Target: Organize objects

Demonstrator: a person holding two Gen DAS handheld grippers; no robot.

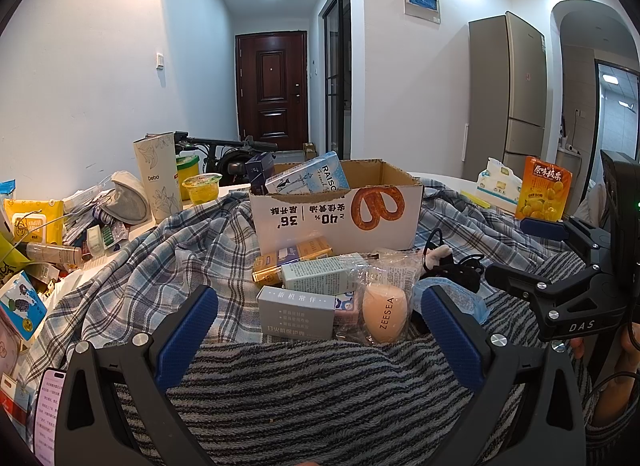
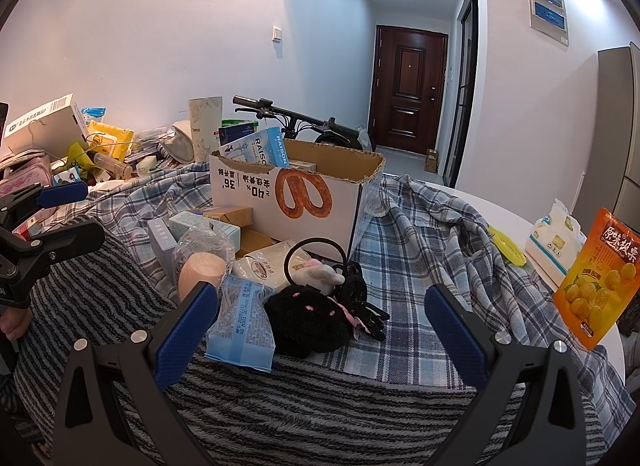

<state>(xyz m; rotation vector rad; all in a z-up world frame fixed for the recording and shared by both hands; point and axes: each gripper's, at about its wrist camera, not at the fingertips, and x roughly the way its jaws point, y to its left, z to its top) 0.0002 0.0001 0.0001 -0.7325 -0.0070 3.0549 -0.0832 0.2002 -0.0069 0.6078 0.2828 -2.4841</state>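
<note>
Room: white-walled hallway flat, and we work at a cluttered worktop (image 2: 472, 195) draped in cloth, with a dark door far behind.
Nearest cloth: a striped fleece blanket (image 1: 320, 386) lies under both our tools, and a blue plaid sheet (image 2: 420, 234) spreads beyond it; we judge they serve as a soft sorting ground.
Left tongs: the left tongs (image 1: 320, 330) are spread wide and hold nothing, hovering low over the fleece and facing the small packets.
Right tongs: the right tongs (image 2: 320, 326) are likewise spread and empty, aimed at the plush toy and packet.
Items before left tongs: a grey box (image 1: 296, 312) and a bagged peach sponge (image 1: 385, 312) marked ZEESEA sit just beyond the pads, touching each other, still unsorted.
Items before right tongs: a pale blue packet (image 2: 240, 326) lies flat beside a black plush toy (image 2: 308, 320), with black hair ties (image 2: 352, 286) tangled just behind it.
Task's target: the cardboard box (image 1: 340, 209) with a pretzel print stands open-topped behind this heap, and a blue carton (image 1: 308, 177) already leans inside; we judge it is the collecting bin, so loose goods near it are awaiting their turn.
Right edge: an orange snack pouch (image 2: 596, 278) stands upright near a tissue pack (image 2: 554, 242), well apart from the box.
Far left: a pile of wipes, bottles and a tall tube (image 1: 158, 175) lines the wall.
</note>
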